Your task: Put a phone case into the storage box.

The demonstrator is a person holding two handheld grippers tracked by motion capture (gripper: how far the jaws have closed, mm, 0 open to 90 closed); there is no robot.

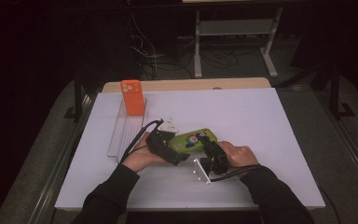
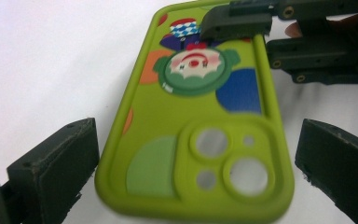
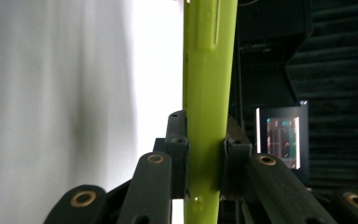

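A lime-green phone case (image 1: 193, 139) with a clown picture and camera cut-outs is held just above the white table, between both hands. My right gripper (image 3: 205, 154) is shut on its edge, pads pressing both faces of the green case (image 3: 209, 70). The left gripper view shows those same right jaws (image 2: 235, 23) clamped on the far end. My left gripper (image 2: 193, 168) stands open, and the camera end of the case (image 2: 191, 140) lies between its fingers (image 2: 56, 163) without touching either. In the high view the left gripper (image 1: 177, 147) sits left of the case and the right gripper (image 1: 208, 142) at its right end.
An orange phone case (image 1: 133, 97) stands upright at the far end of a clear tray (image 1: 121, 140) on the left of the white table (image 1: 261, 121). Behind the table lie cables and a metal stand. A lit screen (image 3: 282, 135) glows in the dark background.
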